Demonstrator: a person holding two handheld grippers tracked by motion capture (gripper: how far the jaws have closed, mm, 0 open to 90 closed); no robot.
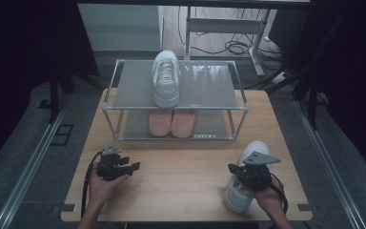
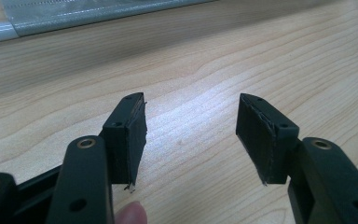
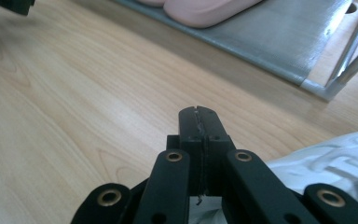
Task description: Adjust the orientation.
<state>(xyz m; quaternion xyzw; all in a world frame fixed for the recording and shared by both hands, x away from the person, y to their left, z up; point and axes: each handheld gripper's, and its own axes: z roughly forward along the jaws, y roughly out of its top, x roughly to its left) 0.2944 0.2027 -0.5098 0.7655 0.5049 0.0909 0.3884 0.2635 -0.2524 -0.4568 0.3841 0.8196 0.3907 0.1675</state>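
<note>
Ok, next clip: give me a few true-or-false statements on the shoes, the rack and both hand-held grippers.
1. A white shoe stands on the rack's top shelf. True.
2. The pink shoes lie on the table. False: they sit on the lower shelf.
3. The left hand-held gripper is open with nothing between its jaws. True.
4. The right hand-held gripper is wide open. False: its jaws are shut together.
5. A second white shoe lies on the table. True.
</note>
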